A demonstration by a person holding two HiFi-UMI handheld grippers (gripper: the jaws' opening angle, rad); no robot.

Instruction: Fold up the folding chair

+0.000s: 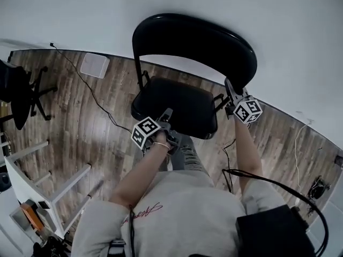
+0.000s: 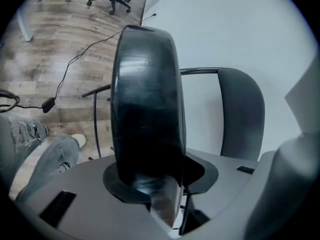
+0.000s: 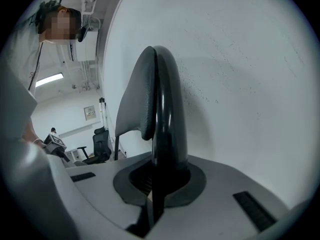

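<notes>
1. Item: folding chair (image 1: 177, 98), black. It stands unfolded on the wood floor (image 1: 80, 116) close against the white wall (image 1: 300, 47), directly in front of me.
2. Left claw (image 1: 167, 114): grasping the seat (image 2: 145, 99). The padded front-left edge fills the gap between the jaws, and the pads look pressed onto it.
3. Right claw (image 1: 229, 85): clenched on the backrest (image 3: 162, 104). It holds the thin right-hand rim, which runs straight down into the closed jaws.
4. Step in hand, as I judge it: swing the seat up toward the backrest.
   - I would steady the backrest with the right claw so the frame does not skate along the floor.
   - I would lift the seat edge in an arc about its hinge, not straight up.
   - The padding is thick and rounded, so I would watch for the left claw sliding off it. A deeper bite on the seat would be safer than a grip on the tip.
   - I would leave room at the wall, since the rear legs have to close inward.
5. Containers: none belongs to this job.
   - The only thing that holds other things is a white rack (image 1: 48, 197) at lower left, well apart from the chair.
   - Something orange sits low on the rack (too small for me to name).
   - The seat carries nothing.
</notes>
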